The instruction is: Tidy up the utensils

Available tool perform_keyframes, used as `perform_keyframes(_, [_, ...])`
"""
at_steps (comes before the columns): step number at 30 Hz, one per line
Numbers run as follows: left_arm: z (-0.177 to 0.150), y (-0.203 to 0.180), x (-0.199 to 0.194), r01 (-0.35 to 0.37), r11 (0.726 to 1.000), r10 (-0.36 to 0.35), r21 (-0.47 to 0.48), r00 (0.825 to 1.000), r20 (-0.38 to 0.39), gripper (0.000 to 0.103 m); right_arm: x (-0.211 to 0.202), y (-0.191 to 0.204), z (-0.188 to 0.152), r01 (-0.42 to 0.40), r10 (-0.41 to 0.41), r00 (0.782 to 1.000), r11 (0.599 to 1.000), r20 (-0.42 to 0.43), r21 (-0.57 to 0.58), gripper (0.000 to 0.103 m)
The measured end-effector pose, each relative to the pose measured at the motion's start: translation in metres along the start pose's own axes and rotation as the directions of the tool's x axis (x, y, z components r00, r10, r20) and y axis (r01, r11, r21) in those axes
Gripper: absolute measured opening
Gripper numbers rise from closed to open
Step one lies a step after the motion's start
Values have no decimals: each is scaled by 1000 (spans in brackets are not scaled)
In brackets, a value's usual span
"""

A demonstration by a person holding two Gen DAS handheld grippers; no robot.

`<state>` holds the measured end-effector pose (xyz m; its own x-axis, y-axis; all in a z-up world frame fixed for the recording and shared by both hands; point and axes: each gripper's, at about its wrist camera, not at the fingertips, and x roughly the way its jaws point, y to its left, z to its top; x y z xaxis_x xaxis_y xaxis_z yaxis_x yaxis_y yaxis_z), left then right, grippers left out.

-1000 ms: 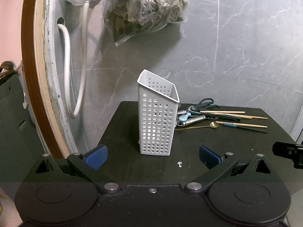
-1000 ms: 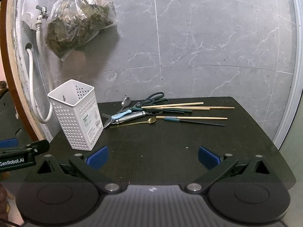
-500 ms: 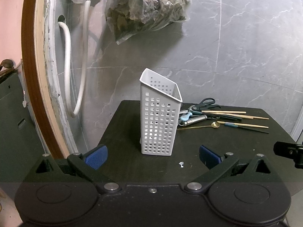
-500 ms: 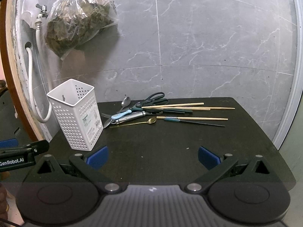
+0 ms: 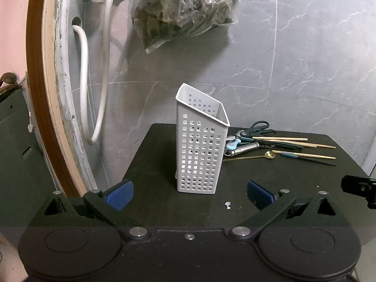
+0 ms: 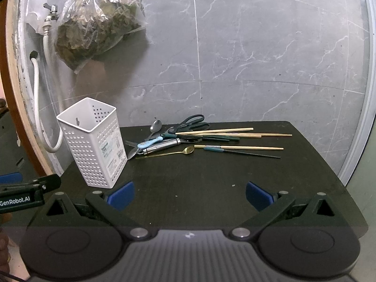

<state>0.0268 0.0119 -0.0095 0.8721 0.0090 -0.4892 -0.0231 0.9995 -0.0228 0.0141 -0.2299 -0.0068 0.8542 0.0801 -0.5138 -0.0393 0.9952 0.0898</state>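
A white perforated utensil holder point(image 5: 199, 145) point(image 6: 92, 141) stands upright and empty on the left part of a black table point(image 6: 211, 188). To its right lies a loose pile: scissors point(image 6: 191, 122), a silver spoon point(image 6: 155, 127), a gold spoon point(image 6: 174, 152), a blue-handled utensil point(image 6: 149, 142), a steel handle point(image 6: 162, 146) and several chopsticks point(image 6: 235, 132) point(image 5: 293, 141). My left gripper point(image 5: 189, 195) hangs open just in front of the holder. My right gripper point(image 6: 189, 193) is open too, over the table's near middle, well short of the pile. Neither holds anything.
A grey marble wall backs the table. On it hang a clear bag of dark leaves point(image 6: 96, 23) and a white hose point(image 5: 84, 89) from a tap. A brown curved frame point(image 5: 40, 94) stands at the left. The table's edge falls off at right.
The left gripper has shifted slightly left, so the holder sits a little further right in its view. The right gripper has barely moved.
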Motion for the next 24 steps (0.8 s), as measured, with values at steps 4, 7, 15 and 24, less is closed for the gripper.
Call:
perform_keyframes(4, [1, 0, 1, -1, 1000, 1, 0, 1000, -2, 102, 2, 1, 2, 0, 0, 1000, 1000, -3, -1, 103])
perform_keyframes(7, [1, 0, 2, -2, 1000, 2, 1, 1000, -3, 102, 3, 1, 2, -1, 1, 1000, 1000, -6, -2, 103])
perform_keyframes(15, [2, -3, 7, -8, 1000, 8, 5, 1000, -11, 102, 8, -3, 4, -6, 5, 1000, 1000, -15, -2, 103])
perform_keyframes(24, [5, -10, 17, -21, 1000, 21, 11, 999, -28, 102, 21, -11, 7, -15, 15, 999, 1000, -35, 3, 103])
